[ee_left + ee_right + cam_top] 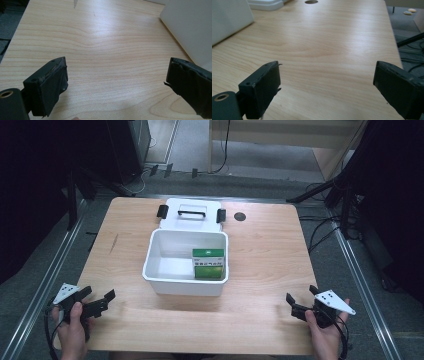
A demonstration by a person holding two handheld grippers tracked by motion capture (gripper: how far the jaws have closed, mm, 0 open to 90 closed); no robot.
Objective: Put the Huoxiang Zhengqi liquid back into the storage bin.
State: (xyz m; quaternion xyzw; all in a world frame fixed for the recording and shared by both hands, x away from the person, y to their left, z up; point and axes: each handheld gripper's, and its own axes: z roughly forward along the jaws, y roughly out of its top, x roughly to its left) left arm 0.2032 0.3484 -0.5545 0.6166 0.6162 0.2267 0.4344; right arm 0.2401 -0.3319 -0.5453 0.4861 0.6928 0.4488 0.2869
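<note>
Both tools rest wide and empty at the near corners of the surface, left tool and right tool flanking the open bin, whose green boxes sit inside at its right, lid behind, likely leaving access clear.

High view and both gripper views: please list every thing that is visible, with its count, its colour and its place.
Table: one, light wood, under everything.
Bin: one, white, open, at the table's middle.
Lid: one, white with black latches, flat behind the bin.
Boxes: two, green and white, inside the bin at its right side.
Hole: one, dark, round, in the table top right of the lid.
Left gripper: one, black, jaws apart, holding nothing, near table corner on the left.
Right gripper: one, black, jaws apart, holding nothing, near table corner on the right.
Hands: two, one on each gripper.
</note>
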